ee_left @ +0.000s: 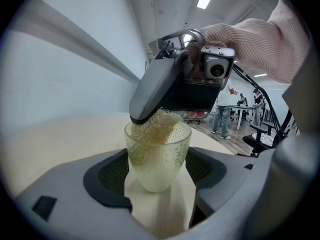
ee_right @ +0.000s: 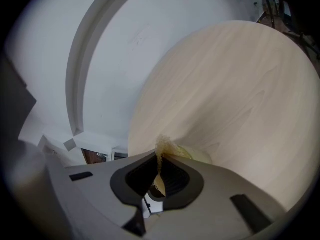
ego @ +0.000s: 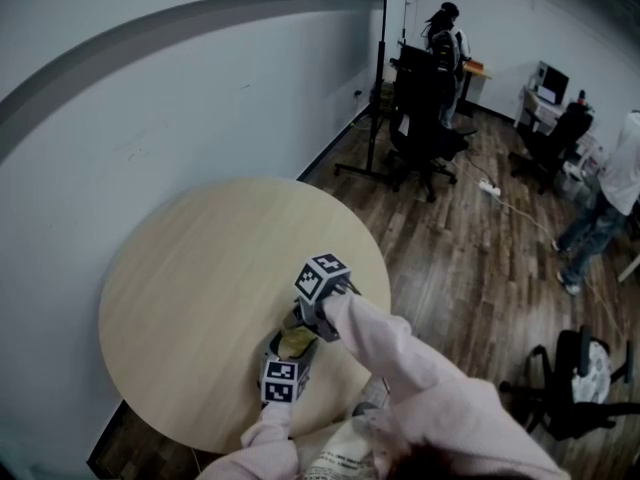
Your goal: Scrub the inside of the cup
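Head view, left to right: a pale wall fills the upper left, and a round wooden bench sits centre left. Near the bench's lower right edge, at lower centre of the frame, the left tool is clamped on the cup. The cup is translucent, pale green and upright, with both pads against its sides. Cannot tell whether its base touches the bench. Just above and to the right, the right tool points down at the cup mouth, its jaws pinched together on a yellowish mesh scrubber. The mesh bulges above the rim and fills the upper part of the cup. A pink sleeve runs from the right tool toward lower right. Upper right: wood floor, a black office chair, and a person standing well apart from the bench.
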The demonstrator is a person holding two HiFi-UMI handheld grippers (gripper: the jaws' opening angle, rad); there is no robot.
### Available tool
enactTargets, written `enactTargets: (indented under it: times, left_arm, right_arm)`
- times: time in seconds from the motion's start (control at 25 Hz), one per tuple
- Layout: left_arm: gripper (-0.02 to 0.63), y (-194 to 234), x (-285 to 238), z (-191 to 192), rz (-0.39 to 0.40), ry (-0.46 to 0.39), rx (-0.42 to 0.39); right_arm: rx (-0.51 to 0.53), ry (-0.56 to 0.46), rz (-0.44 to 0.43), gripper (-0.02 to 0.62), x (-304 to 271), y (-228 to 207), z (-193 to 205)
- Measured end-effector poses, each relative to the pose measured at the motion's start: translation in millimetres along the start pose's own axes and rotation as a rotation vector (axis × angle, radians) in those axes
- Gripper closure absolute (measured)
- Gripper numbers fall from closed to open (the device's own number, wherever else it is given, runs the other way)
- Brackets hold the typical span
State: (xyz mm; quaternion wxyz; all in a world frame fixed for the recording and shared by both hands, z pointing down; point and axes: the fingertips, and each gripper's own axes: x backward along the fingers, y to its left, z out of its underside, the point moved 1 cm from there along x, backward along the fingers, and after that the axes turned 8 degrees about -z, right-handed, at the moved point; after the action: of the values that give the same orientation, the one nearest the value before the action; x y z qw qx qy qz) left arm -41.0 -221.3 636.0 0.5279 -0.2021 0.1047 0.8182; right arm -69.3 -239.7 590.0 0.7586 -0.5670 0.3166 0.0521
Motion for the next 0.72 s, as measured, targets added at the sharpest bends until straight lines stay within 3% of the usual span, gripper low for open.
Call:
enactTargets:
  times: [0.24,0.72]
  left_arm:
    - [0.257,1.2,0.4,1.1,-0.002,0.005,0.0]
    - [0.255,2.8,1.7,1.3,-0.028,0.003,0.002]
  right_arm:
    - [-0.02,-0.041,-0.036,0.568,2.5,1.2,-0.4]
    - [-0.054,-0.169,-0.204,0.566,17.3,8.8,2.9]
